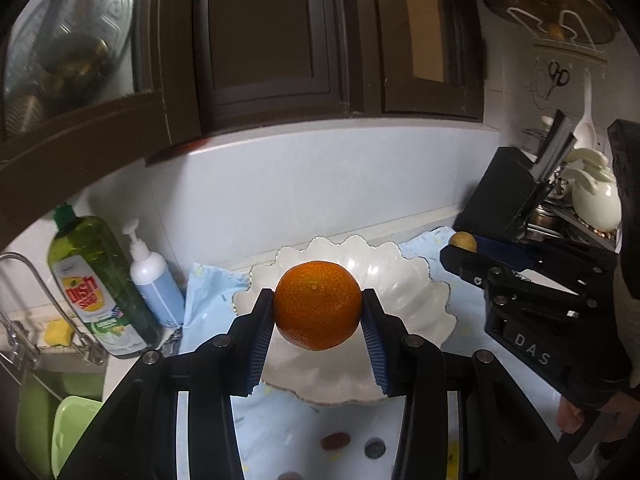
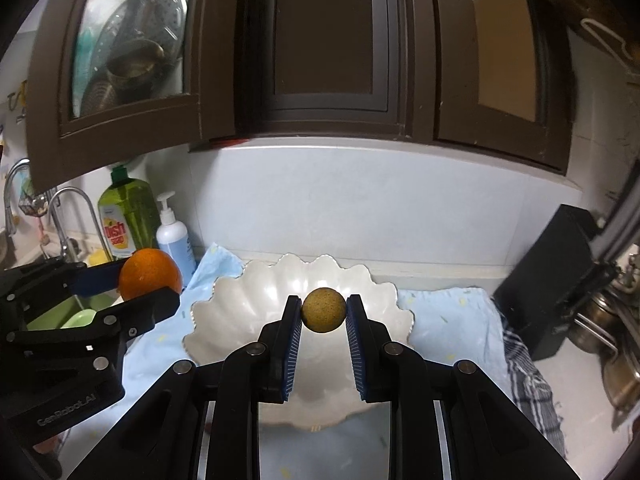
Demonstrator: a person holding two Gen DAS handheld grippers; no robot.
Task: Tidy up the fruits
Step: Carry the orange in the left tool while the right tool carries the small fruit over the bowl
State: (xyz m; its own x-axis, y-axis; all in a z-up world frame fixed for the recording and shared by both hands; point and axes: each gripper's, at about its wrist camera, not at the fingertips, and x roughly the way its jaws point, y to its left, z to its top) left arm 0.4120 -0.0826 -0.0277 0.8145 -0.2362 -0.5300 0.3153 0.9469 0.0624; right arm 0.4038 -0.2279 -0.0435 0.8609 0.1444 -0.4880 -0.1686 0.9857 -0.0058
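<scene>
We see a dim indoor scene in both views, with the brightest patches on the pale wall (image 2: 360, 200) and a soft sheen on the white bowl (image 2: 256, 300). Strong fisheye bending curves the dark cabinets (image 1: 264, 40), and black vignetting fills the corners. The orange (image 1: 318, 306) is sharp; the far left edge of the left wrist view is smeared. Glare streaks the cabinet glass (image 2: 132, 44).

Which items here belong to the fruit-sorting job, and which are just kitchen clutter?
Job:
left gripper shut on orange
right gripper shut on small brown fruit
white scalloped bowl

Clutter:
dish soap bottle
pump bottle
blue cloth
knife block
</scene>
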